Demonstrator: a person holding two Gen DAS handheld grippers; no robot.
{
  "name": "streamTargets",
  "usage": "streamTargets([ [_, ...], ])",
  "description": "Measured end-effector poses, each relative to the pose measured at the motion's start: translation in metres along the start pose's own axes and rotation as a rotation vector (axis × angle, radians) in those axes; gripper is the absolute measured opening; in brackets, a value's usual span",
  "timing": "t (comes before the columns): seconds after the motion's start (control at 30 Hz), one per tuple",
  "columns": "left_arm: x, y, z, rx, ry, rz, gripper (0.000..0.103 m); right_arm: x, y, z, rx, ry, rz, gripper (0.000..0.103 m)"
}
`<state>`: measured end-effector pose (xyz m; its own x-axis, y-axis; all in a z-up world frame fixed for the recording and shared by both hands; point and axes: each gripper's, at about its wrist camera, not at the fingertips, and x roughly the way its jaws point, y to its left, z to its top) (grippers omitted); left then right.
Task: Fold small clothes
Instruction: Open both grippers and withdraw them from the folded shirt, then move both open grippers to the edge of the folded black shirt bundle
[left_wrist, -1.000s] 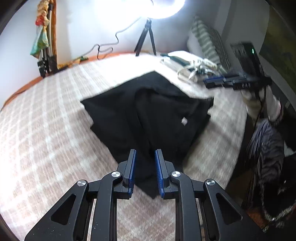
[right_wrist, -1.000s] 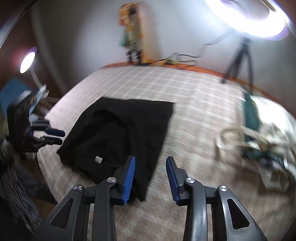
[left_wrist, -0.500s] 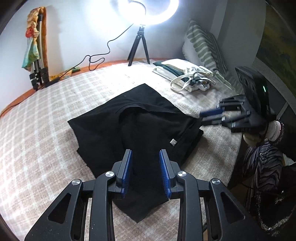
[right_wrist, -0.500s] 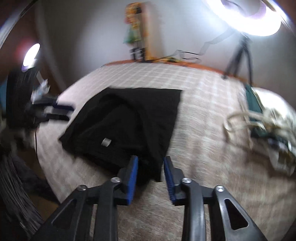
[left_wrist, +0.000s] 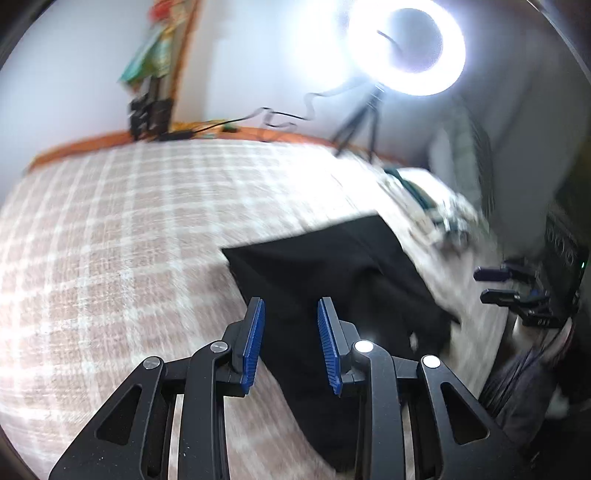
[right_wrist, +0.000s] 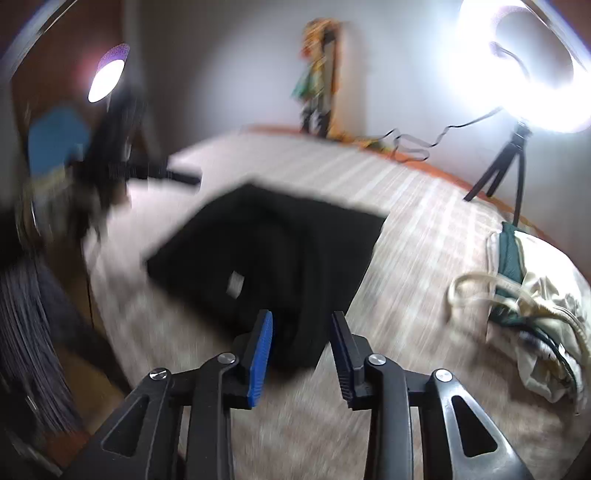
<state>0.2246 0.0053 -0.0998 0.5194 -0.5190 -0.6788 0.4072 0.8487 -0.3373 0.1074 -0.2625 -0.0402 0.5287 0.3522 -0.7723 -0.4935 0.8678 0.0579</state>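
A black garment lies partly folded on the checked bedspread, a small white label showing on its top layer. My left gripper hovers over the garment's near left edge, jaws apart, dark cloth showing in the gap but not pinched. My right gripper is above the near corner of the garment; its jaws are opening and nothing is pressed between the pads. Each gripper also appears blurred in the other's view: the right gripper, the left gripper.
A ring light on a tripod stands at the far edge of the bed with a cable trailing. A heap of pale and green clothes lies to the right. A striped pillow leans on the wall. The bed edge drops off beside dark striped fabric.
The left gripper has swung across to the garment's left edge and its jaws stand a little wider. The right gripper's jaws narrowed, then widened again, and it shifted slightly over the near corner.
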Motion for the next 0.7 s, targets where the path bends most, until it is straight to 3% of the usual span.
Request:
streamTargets([
  [0.07,0.009,0.017,0.009,-0.091,0.000,-0.013,0.028,0.003,-0.019,0.014,0.099,-0.023,0.005,0.036],
  [0.17,0.021,0.026,0.016,-0.133,0.012,-0.013,0.028,0.025,-0.051,0.039,0.249,-0.019,0.017,0.036],
  [0.27,0.033,0.030,0.018,-0.152,0.027,-0.019,0.028,0.045,-0.064,0.055,0.280,0.003,-0.020,0.038],
  [0.37,0.041,0.035,0.019,-0.193,0.036,-0.033,0.028,0.067,-0.077,0.062,0.337,0.035,-0.004,0.039],
  [0.43,0.046,0.040,0.020,-0.225,0.036,-0.036,0.037,0.076,-0.081,0.064,0.363,0.048,-0.001,0.042],
  [0.7,0.055,0.058,0.022,-0.328,0.009,-0.071,0.040,0.126,-0.103,0.075,0.508,0.096,0.102,0.048],
])
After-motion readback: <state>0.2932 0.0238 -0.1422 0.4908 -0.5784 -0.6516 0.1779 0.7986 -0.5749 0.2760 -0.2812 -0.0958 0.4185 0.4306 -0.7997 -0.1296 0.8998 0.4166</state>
